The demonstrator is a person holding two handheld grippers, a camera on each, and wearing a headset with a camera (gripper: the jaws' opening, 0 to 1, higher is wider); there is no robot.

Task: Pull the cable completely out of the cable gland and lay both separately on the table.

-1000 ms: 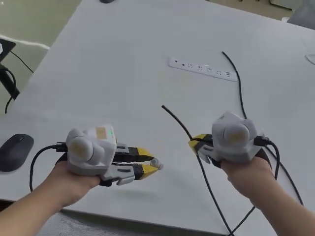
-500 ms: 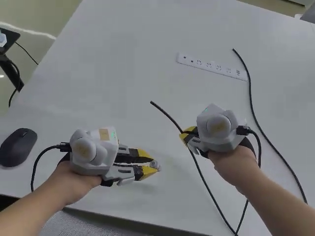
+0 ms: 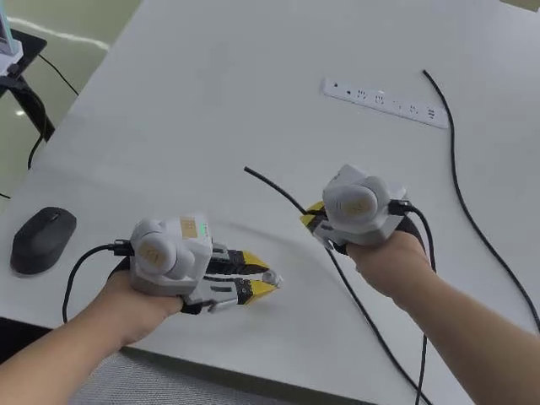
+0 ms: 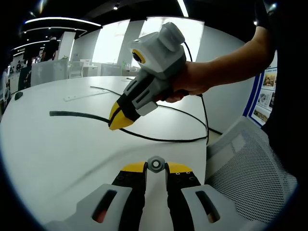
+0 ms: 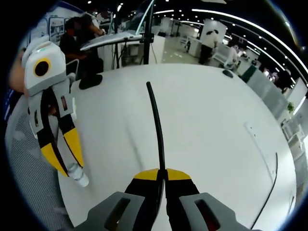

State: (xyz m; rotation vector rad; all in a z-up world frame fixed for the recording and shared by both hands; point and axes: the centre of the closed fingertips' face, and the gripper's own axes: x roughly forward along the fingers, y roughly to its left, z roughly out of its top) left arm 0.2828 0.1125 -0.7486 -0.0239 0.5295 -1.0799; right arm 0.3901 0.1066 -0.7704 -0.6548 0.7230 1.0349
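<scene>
My left gripper [image 3: 268, 281] is low over the near part of the white table [image 3: 194, 101], shut on a small grey-white cable gland [image 4: 155, 164] at its yellow tips; the gland [image 5: 79, 176] also shows in the right gripper view. My right gripper [image 3: 309, 216] is shut on the black cable [image 3: 270, 187] a short way from its free end. In the right gripper view the cable [image 5: 157, 120] runs straight ahead from the shut jaws. Behind the right hand the cable trails off the near table edge. Gland and cable are apart.
A white power strip [image 3: 384, 101] lies at the far right, with a second black lead [image 3: 462, 202] curving from it toward the right edge. A dark mouse [image 3: 42, 239] sits at the left near edge. A mesh chair [image 4: 245, 163] stands by the table.
The right gripper has carried the cable leftward and a little farther from me, closer to the left gripper. The left gripper has barely moved. The head camera has shifted.
</scene>
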